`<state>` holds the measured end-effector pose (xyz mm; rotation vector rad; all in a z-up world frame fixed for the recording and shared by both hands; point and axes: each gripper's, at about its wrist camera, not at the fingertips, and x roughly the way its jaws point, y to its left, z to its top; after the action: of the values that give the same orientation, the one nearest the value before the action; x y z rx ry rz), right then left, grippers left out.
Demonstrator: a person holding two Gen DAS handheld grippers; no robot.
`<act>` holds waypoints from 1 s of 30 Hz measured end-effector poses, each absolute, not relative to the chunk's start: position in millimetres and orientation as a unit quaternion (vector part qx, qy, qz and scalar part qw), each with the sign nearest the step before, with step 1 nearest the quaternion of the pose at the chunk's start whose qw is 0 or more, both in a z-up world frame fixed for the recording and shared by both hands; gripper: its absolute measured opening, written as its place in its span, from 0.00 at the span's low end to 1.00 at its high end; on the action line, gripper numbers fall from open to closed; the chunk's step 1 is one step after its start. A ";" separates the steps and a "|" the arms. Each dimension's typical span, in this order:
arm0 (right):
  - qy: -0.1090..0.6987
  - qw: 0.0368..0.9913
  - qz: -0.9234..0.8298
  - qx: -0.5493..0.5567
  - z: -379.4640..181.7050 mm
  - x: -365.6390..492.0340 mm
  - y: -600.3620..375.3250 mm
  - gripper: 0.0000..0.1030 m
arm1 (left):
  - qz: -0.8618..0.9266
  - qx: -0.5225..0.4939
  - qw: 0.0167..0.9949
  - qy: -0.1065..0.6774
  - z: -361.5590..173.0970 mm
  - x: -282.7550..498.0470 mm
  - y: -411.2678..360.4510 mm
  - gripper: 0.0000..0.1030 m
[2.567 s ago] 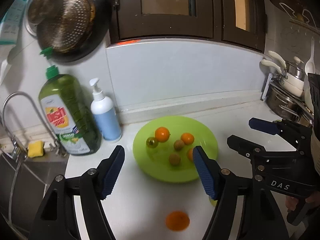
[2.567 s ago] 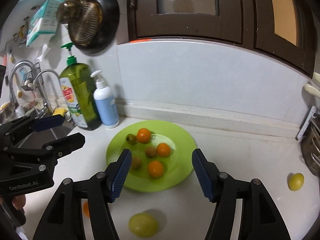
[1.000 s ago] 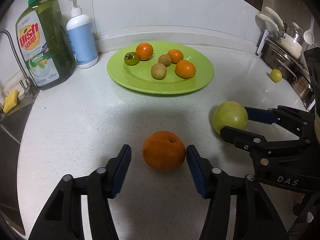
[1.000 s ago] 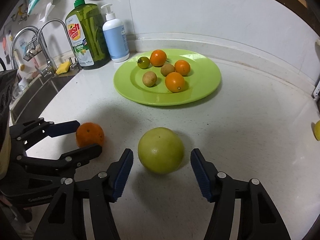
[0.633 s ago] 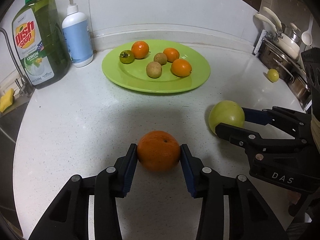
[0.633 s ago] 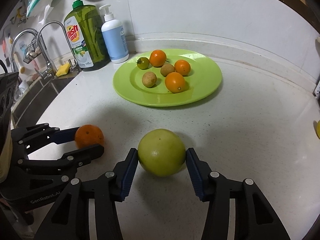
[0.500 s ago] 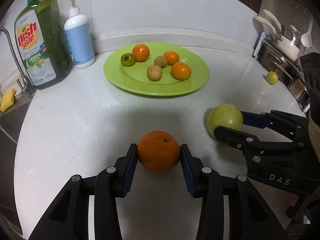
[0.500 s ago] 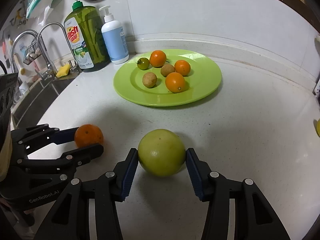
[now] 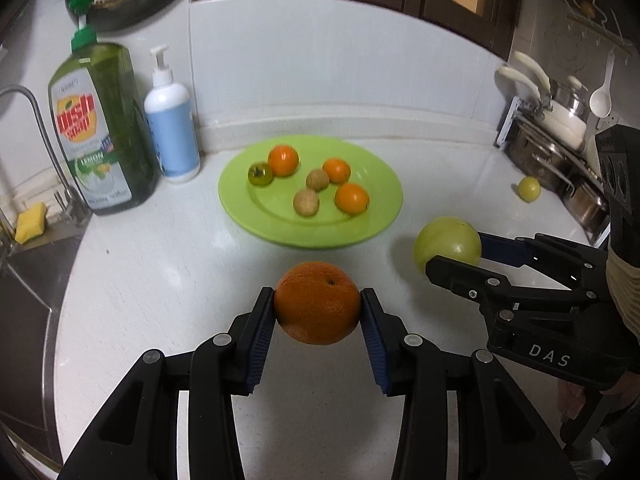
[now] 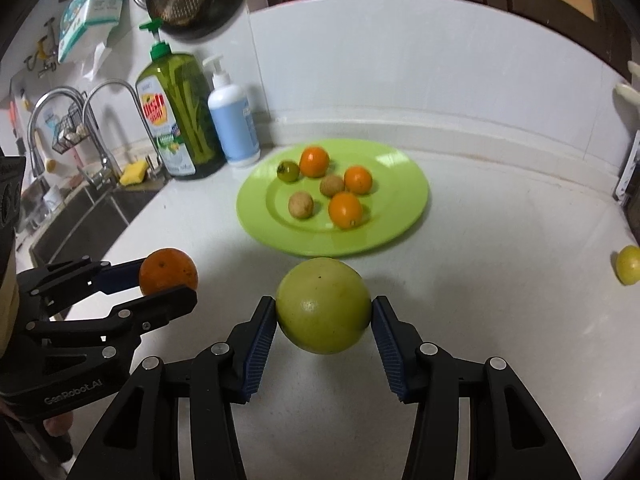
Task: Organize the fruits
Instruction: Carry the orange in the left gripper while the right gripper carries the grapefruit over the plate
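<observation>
Left gripper (image 9: 318, 312) clamping large orange (image 9: 317, 303) above counter (image 9: 160, 272); right gripper (image 9: 460, 256) clamping green fruit (image 9: 447, 243); green plate (image 9: 380, 216), six small fruits, toward counter's back edge.

My orange (image 9: 317, 302) and green fruit (image 10: 323, 305) clamped above the counter, six small fruits on my plate (image 9: 384, 216), lemon (image 9: 529, 189) far right.

Glossy green plate (image 9: 384, 216), speckled white counter (image 9: 160, 280); dimpled orange (image 9: 318, 302), ribbed blue pads (image 9: 260, 344)
</observation>
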<state>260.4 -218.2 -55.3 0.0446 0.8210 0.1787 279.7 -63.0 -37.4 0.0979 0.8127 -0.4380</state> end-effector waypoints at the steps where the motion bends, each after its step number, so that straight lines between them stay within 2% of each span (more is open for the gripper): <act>1: 0.395 0.915 0.086 0.020 -51.0 260.1 -218.3 0.48 | -0.212 0.047 0.897 0.386 -32.9 280.2 -63.2 0.41; 16: 0.337 0.939 0.070 0.014 -6.5 282.0 -226.9 0.48 | -0.200 0.058 0.919 0.335 6.1 313.6 -65.1 0.41; 30: 0.365 0.929 0.055 0.015 -23.8 354.6 -241.3 0.48 | -0.190 0.063 0.909 0.365 -17.0 385.1 -78.7 0.41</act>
<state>354.6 -241.3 -23.8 0.0308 0.7482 0.1124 385.1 -78.7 -17.0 0.1295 0.7524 -0.3917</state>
